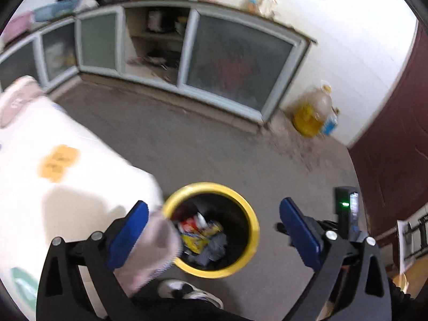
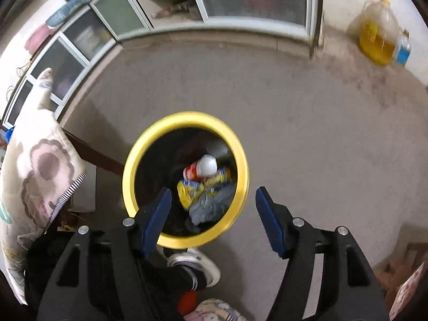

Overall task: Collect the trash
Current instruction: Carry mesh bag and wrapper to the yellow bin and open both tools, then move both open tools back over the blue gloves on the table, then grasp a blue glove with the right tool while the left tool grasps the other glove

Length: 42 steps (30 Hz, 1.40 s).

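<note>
1. Blue pads of the left gripper point(image 1: 214, 230) are spread wide, nothing clamped; a blurred pale cloth edge point(image 1: 157, 251) hangs just against its left finger, apparently the tablecloth corner.
2. Right gripper point(image 2: 211, 215) is likewise released and empty, poised above the bin.
3. Directly ahead of both claws: yellow-rimmed trash bin point(image 2: 184, 123), black inside.
4. Trash sits in the bin bottom: red-and-white cup point(image 2: 202, 167), yellow snack wrapper point(image 2: 191, 190), grey crumpled wad point(image 2: 211, 206).
5. Handling guess: all light. Wrapper is thin, slippery and crinkly, so pinch a bunched fold. Cup crushes easily, so grip its rim lightly.
6. Further out: white-clothed table point(image 1: 67, 187) to the left, oil jug point(image 2: 377, 37) far ahead to the right.
</note>
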Tool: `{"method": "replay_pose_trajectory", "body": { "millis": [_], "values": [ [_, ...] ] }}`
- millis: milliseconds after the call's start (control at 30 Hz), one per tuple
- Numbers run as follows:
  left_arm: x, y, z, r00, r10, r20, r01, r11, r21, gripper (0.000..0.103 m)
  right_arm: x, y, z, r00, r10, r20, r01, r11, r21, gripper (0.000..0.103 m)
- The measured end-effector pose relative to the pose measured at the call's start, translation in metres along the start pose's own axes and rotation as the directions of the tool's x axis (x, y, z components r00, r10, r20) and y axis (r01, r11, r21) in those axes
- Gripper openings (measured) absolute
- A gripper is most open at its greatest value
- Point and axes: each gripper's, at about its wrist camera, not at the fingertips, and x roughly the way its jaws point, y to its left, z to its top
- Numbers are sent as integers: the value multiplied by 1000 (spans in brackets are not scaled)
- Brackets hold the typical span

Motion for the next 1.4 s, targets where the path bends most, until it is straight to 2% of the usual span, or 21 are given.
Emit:
{"method": "replay_pose_trajectory", "body": {
  "millis": [67,167,300,333,367,433,533,567,633,667,800,867,900,1033,1167,1267,1400],
  "values": [
    [-23,15,-3,998,57,41,-57,998,-6,95,-11,9,9,999,25,39,-24,999,-32,62],
    [-65,46,-14,984,145,103,-142,989,-30,95,-30,35,24,989,98,109,-85,990,-116,63],
    [-122,97,-36,946,284,156,-270,957,-104,95,-48,86,45,968,201,149,-161,956,-245,64],
    [-139,114,-44,927,337,164,-318,939,-132,95,-52,103,51,961,233,152,-184,943,-279,64],
    [-148,123,-47,916,366,165,-344,928,-146,95,-55,118,57,954,257,154,-199,928,-314,64],
    [-172,156,-61,879,452,154,-421,886,-195,95,-62,161,65,943,298,148,-216,887,-409,64],
    [-193,200,-77,803,587,103,-552,798,-241,95,-69,229,74,917,379,121,-264,806,-530,64],
    [-199,216,-84,768,636,77,-600,757,-258,95,-70,251,77,910,399,110,-274,780,-562,64],
    [-213,235,-94,740,670,55,-632,721,-284,95,-71,306,81,895,437,87,-285,711,-643,64],
    [-216,244,-95,733,678,48,-637,711,-298,95,-71,323,82,891,447,84,-284,691,-665,64],
    [-219,268,-110,722,692,9,-654,686,-319,95,-66,408,89,867,497,29,-322,605,-729,67],
    [-215,277,-114,710,704,-11,-669,670,-322,95,-59,442,87,865,501,4,-324,565,-759,67],
    [-213,278,-113,711,703,-13,-668,669,-324,95,-53,463,86,868,496,-9,-321,548,-773,67],
    [-200,286,-109,731,682,-8,-645,688,-334,95,-33,522,76,888,458,-42,-295,499,-815,67],
    [-190,296,-106,737,675,-41,-646,685,-337,95,-6,565,73,917,398,-31,-238,484,-842,67],
    [-181,302,-103,753,656,-60,-634,697,-334,95,16,589,77,933,357,-41,-222,481,-848,67],
    [-166,308,-96,780,620,-82,-608,720,-335,95,38,606,82,942,326,-85,-245,490,-837,67]
  ]
}}
